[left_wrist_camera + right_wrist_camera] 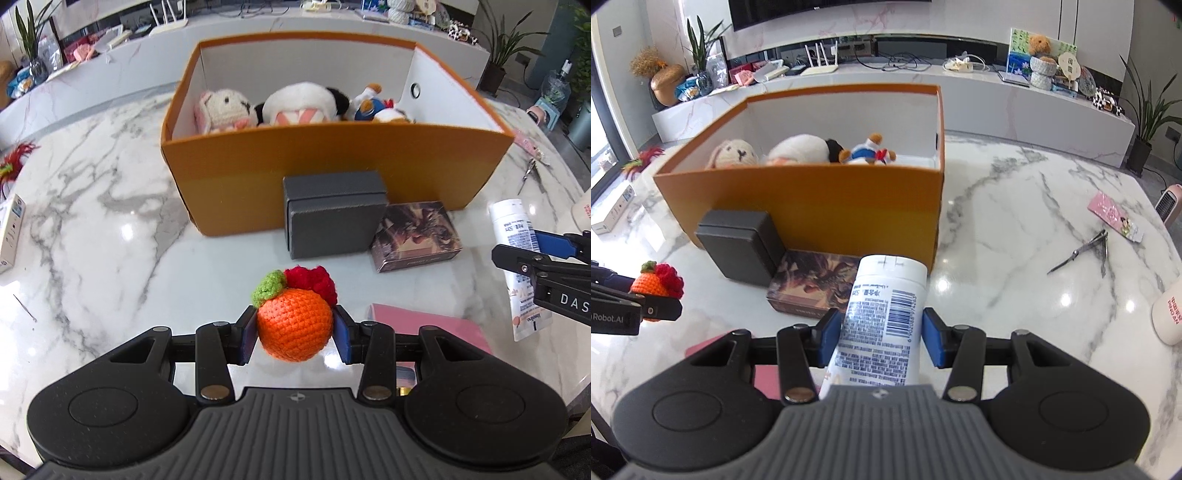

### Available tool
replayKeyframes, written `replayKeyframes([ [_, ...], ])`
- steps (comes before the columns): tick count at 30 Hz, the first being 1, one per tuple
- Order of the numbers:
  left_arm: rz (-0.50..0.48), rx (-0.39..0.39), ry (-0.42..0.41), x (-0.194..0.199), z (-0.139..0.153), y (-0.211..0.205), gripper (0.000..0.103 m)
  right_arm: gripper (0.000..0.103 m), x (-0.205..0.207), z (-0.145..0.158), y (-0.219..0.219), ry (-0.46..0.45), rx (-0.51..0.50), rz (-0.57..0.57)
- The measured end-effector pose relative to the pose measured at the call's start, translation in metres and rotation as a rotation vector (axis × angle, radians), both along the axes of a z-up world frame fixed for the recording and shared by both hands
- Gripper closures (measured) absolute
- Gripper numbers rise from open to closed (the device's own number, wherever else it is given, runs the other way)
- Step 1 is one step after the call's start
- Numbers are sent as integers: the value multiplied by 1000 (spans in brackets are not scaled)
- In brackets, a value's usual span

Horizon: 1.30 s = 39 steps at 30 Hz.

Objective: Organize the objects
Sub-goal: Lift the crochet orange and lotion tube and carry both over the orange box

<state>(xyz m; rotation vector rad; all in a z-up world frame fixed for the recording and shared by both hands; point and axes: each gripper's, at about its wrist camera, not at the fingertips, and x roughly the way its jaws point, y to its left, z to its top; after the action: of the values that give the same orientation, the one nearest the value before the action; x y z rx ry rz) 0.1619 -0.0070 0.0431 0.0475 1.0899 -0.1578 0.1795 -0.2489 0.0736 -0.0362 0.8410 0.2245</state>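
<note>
Your left gripper (294, 334) has its fingers closed on the crocheted orange (293, 325), pads pressing its two sides, with the green leaf and red tuft pointing away from you toward the orange box (332, 177). Your right gripper (881, 332) has its fingers clamped on the white tube (882, 314), whose long axis runs forward along the fingers, flat cap end leading. The box lies straight ahead of both hands and above the level of what you hold, so the near wall is the edge to clear; the left hand looks a little nearer to it. A grey case (334, 214) and a printed card box (415, 236) sit against that wall on the tabletop (110, 221). Inside, three plush toys (303, 105) fill the left and middle; the floor at the right end is hidden behind the wall, and the tube's tail is cut off by the gripper body.
</note>
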Motion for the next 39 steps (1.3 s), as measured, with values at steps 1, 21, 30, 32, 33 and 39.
replayKeyframes([
  [1,-2,1,-8,-2,3,0,55,53,-1,2,0,-5,4,3],
  [21,77,-59,-229,-9,70,14,55,53,-7,75,8,-163,170,46],
  [30,108,-135,-271,45,94,12,55,53,40,107,8,-254,291,-4],
  [32,116,-137,-282,68,95,10,55,53,59,109,8,-272,326,-20],
  [33,123,-132,-295,78,94,9,55,53,68,109,9,-280,329,-25],
  [39,183,-152,-276,130,67,15,55,53,121,76,18,-240,348,-75],
])
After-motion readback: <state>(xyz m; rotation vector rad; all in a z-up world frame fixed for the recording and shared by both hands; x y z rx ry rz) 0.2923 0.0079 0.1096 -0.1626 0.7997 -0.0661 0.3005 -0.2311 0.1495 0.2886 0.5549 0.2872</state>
